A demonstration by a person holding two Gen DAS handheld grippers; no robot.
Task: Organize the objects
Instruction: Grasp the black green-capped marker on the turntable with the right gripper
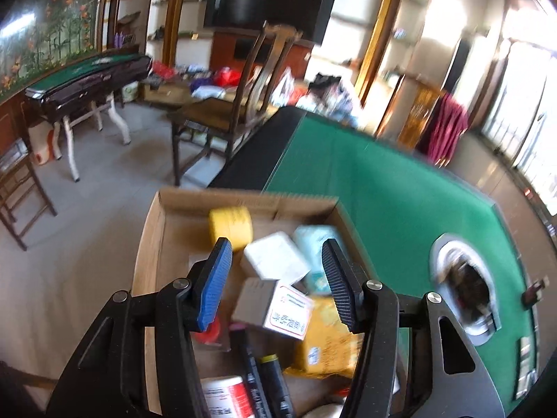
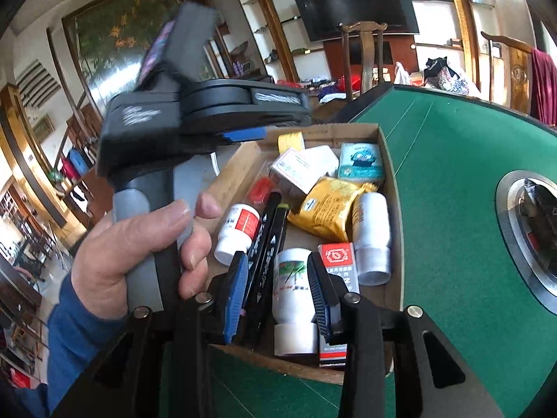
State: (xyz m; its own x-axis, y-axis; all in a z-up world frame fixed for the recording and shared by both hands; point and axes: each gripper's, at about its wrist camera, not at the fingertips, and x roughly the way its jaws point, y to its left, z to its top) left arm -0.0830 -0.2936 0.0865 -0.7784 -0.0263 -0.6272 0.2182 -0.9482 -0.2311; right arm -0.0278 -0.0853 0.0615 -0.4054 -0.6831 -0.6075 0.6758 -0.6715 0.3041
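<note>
A cardboard box [image 1: 153, 244] [image 2: 390, 188] stands on the green table, full of small items. In it are a yellow roll [image 1: 230, 224], a white box [image 1: 275, 256], a yellow packet [image 2: 327, 207], black markers [image 2: 266, 240] and white bottles [image 2: 292, 285]. My left gripper [image 1: 275, 271] hovers open and empty above the box; the hand holding it shows in the right wrist view [image 2: 139, 237]. My right gripper [image 2: 276, 285] is open above the near end, its fingers either side of a white bottle, not touching it.
The green felt table [image 1: 400, 209] has a round metal-rimmed opening [image 2: 522, 230] to the right of the box. A wooden chair [image 1: 236, 104] stands beyond the table. Another green-topped table [image 1: 87, 76] is far left.
</note>
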